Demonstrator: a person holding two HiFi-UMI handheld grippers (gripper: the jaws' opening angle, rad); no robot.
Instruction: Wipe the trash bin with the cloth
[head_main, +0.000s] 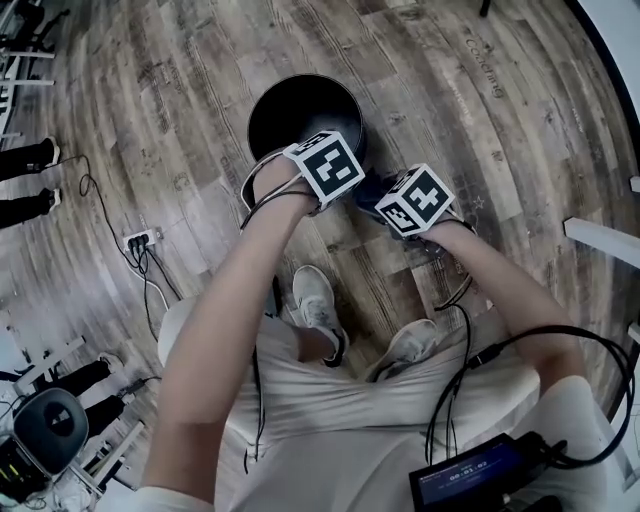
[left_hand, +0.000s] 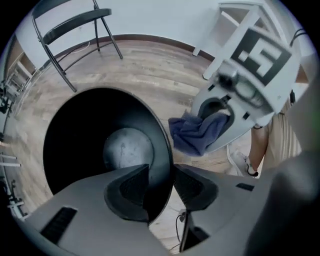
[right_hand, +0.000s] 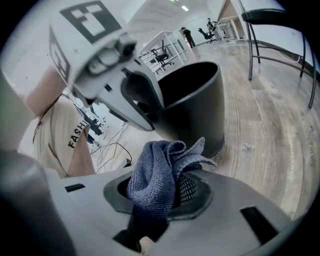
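Left gripper view: left gripper (left_hand: 160, 187) jaws stand apart astride the rim of the trash bin (left_hand: 65, 145), lower centre; right gripper (right_hand: 165, 192) clamps the cloth (left_hand: 197, 135) beside it, so best to steady the rim, then wipe flat.

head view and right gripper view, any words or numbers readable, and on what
"FASH": on the person's beige garment, right gripper view; the rest is lost in a fold.
Print on the floor, head view: too blurred to read.
Digits on the screen, head view: too small to read.
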